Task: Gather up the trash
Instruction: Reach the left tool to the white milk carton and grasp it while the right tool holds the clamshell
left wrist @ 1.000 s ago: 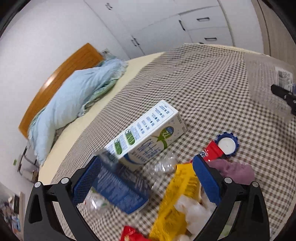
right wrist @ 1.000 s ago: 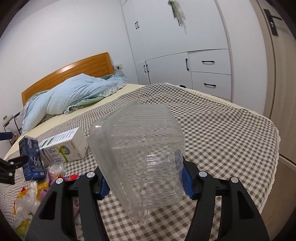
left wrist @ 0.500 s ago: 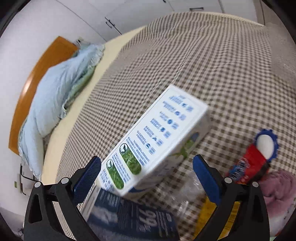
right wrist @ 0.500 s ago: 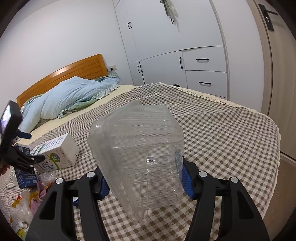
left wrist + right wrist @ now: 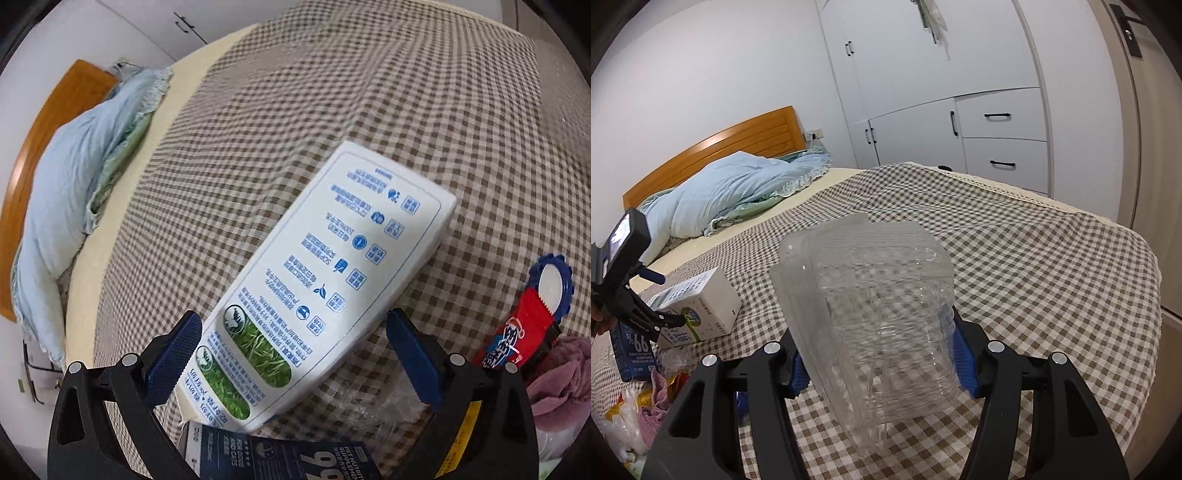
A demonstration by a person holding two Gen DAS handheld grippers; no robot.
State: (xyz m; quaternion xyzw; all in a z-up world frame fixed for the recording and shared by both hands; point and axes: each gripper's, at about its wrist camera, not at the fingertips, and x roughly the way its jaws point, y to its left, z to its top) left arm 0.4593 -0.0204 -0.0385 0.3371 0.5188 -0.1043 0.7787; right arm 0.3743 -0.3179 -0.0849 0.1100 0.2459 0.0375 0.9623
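Note:
A white milk carton (image 5: 325, 273) lies on the checkered bedspread (image 5: 369, 92). My left gripper (image 5: 293, 363) is open, its blue pads on either side of the carton's near end without pressing it. A dark blue box (image 5: 280, 458) lies just below. My right gripper (image 5: 881, 356) is shut on a clear plastic clamshell container (image 5: 871, 314) and holds it above the bed. In the right wrist view the carton (image 5: 701, 306) and the left gripper (image 5: 661, 319) show at the far left.
A red and blue wrapper (image 5: 532, 317), a pink cloth (image 5: 557, 376), crumpled clear plastic (image 5: 395, 402) and a yellow wrapper lie by the carton. A light blue duvet (image 5: 731, 192) lies by the wooden headboard (image 5: 713, 147). White wardrobes (image 5: 942, 92) stand behind.
My left gripper let go of the dark blue box and moved forward over the milk carton, jaws now straddling it. The right gripper keeps holding the clamshell, shifted slightly.

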